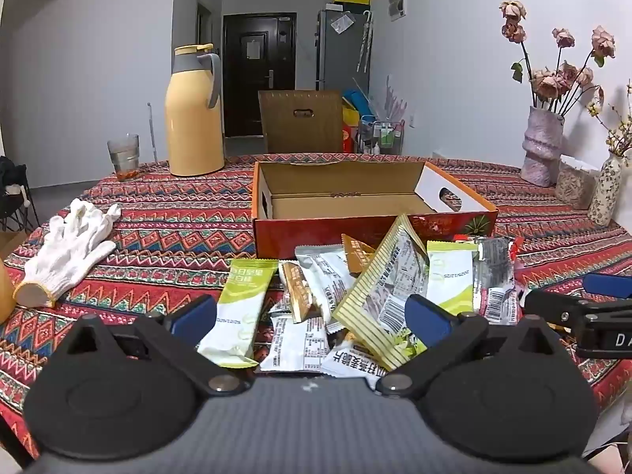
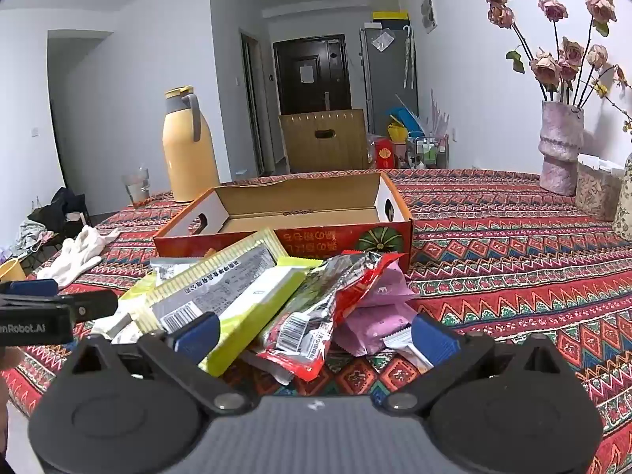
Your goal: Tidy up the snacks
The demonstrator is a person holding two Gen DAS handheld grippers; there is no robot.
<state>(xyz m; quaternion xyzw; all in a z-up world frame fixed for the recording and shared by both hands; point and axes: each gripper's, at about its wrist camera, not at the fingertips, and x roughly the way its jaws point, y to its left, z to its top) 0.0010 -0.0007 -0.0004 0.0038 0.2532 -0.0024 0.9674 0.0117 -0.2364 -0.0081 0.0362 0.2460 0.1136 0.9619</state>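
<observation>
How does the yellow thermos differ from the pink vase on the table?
The yellow thermos is smooth, closed by a lid, and has a grey handle; the pink vase is rough and ridged, open at the top, with no handle. The thermos stands far left behind the open box; the vase stands far right and holds dried roses. Both stand upright on the patterned cloth.

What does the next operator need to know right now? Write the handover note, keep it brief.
Left gripper: jaws open, holding nothing, low over the snack pile.
Right gripper: jaws open, holding nothing, at the pile's right side by the red packet and pink packets.
Cardboard box: open behind the pile, no snacks visible inside.
Done: nothing boxed yet.
Left: move every packet from the tablecloth into the box.
</observation>
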